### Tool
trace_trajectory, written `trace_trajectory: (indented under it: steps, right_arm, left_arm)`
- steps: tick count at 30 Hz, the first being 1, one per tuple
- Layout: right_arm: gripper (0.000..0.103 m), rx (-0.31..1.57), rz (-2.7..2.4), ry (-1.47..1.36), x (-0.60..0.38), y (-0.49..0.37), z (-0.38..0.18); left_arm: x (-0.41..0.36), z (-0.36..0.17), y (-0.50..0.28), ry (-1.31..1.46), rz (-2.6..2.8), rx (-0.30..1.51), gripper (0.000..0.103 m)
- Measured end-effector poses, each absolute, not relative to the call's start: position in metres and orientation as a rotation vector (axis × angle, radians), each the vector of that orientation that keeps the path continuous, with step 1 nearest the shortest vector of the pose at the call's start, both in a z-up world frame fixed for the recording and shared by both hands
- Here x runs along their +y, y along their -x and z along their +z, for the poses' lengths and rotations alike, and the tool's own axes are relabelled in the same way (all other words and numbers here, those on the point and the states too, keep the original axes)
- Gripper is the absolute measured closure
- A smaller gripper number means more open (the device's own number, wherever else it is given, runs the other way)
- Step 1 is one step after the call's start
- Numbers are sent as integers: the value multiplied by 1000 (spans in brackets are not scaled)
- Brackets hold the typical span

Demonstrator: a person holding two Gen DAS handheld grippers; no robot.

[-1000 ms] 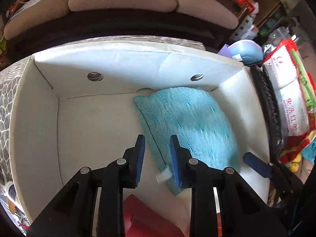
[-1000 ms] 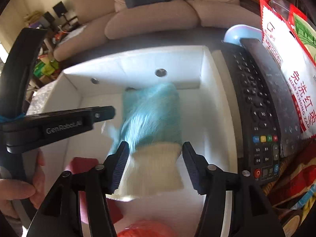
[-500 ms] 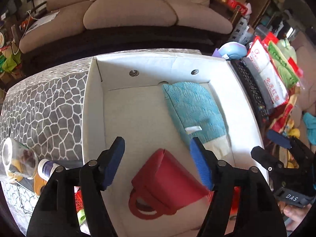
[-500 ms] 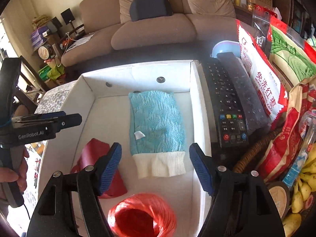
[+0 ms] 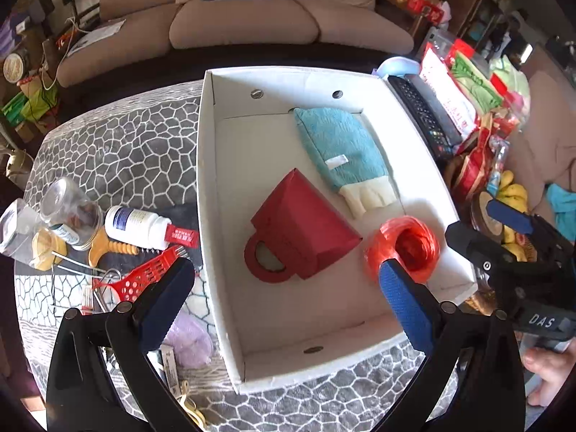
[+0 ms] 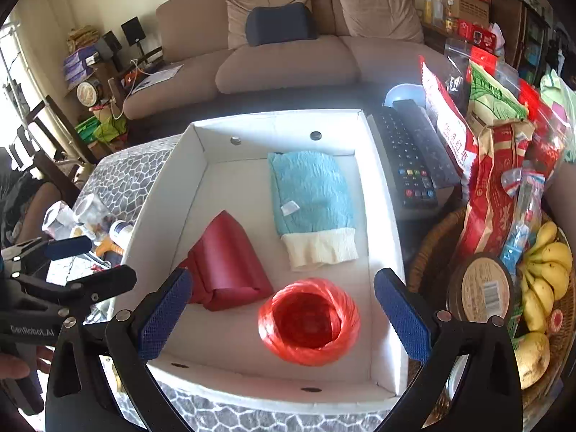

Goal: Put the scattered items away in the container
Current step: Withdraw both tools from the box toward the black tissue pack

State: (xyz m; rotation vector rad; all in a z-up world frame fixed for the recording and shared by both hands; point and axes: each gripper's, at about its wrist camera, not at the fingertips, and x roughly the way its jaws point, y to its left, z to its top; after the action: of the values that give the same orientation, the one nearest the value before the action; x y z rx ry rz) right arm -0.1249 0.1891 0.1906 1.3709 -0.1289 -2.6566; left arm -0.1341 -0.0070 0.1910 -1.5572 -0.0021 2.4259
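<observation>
A white cardboard box (image 5: 206, 180) sits on the stone-patterned table and holds a blue mitt with a cream cuff (image 5: 336, 144), a red pouch (image 5: 306, 226) and a ball of red string (image 5: 406, 248). My left gripper (image 5: 284, 270) hovers above the box's near end, its jaws opening wide with nothing between them. My right gripper (image 6: 282, 280) hangs over the string ball (image 6: 309, 320), its jaws also opening and empty. Each gripper shows at the edge of the other's view. Left of the box lie a white bottle (image 5: 140, 223), a glass jar (image 5: 72, 212), a red slotted tool (image 5: 144, 277) and a purple soft item (image 5: 187, 338).
Two black remotes (image 6: 410, 158) lie along the box's right side. Beyond them stand snack bags (image 6: 493, 187) and a wicker basket with bananas (image 6: 543, 270). A beige sofa (image 6: 288, 61) runs behind the table. A person's fingers (image 5: 547, 370) show at the lower right.
Both grippers have risen and drawn back out of the box while their jaws spread wide. The blue mitt has been let go and now lies flat in the box.
</observation>
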Motion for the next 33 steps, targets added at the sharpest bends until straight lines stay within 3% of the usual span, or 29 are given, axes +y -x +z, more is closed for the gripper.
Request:
trace_trajectory:
  steps: [14,22,28,33]
  right_arm:
    - [0,-143,-2647,-1283,144,24,219]
    - [0,-141,-2529,-1250,96,-27,209]
    - [0,40,-2399,-1221,30,-54,186]
    - [0,116,-2359,-1175,-16,-65,160]
  left_arm:
    - [-88,216,17,1521,2495,-142,0]
    - [-202,184,-24,1598,2586,-277,0]
    - [-278,144,-38,1673,2639,-439,0]
    - [-296,118,-42,1650,2642,-493,0]
